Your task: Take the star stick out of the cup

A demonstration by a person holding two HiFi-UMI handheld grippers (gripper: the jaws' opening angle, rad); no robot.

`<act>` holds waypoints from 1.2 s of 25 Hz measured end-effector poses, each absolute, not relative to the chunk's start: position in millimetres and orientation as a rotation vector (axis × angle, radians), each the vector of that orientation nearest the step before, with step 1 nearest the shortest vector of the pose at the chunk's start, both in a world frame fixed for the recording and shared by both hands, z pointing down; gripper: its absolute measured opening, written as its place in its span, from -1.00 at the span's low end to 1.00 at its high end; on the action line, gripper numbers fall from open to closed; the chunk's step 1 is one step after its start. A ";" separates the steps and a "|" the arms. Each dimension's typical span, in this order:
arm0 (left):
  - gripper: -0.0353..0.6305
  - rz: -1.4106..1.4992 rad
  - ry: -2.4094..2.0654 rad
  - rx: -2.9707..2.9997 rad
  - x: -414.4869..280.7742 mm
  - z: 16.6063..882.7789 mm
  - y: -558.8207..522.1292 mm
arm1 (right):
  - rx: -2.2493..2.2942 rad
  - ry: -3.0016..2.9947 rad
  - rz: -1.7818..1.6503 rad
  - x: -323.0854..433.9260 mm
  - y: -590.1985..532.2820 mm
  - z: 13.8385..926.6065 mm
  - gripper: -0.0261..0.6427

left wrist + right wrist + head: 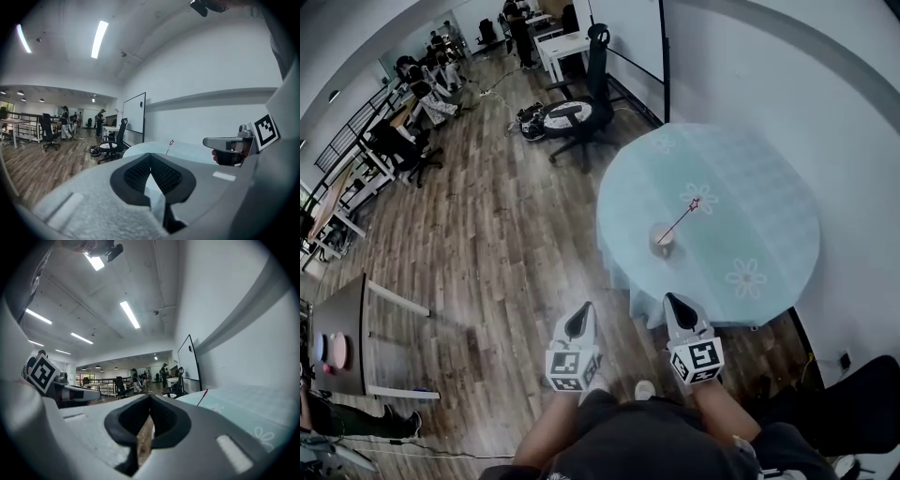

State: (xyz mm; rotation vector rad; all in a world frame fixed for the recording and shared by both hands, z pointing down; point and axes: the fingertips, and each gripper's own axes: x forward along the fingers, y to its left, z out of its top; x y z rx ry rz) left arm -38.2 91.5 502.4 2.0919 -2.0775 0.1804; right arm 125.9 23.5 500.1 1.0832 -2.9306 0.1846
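**Reach-in stage: both grippers short of the cup**

Both pairs of jaws are pressed together with nothing between them. The left gripper (578, 321) and right gripper (679, 307) hang well short of the cup (664, 238), off the near edge of its table (769, 178). The star stick (680, 221) stands in the cup, leaning up and to the right. I judge this to be the approach. Next, one gripper must part its jaws, meet the stick above the cup's rim, and close.

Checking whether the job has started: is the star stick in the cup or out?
In. The star stick leans from the cup on the round table, its lower end inside and the star tip raised.
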 end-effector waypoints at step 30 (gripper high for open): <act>-0.88 0.203 -1.812 2.396 -151.4 527.2 -98.7 | 1.309 -2.709 0.144 12.5 -120.5 514.6 -0.91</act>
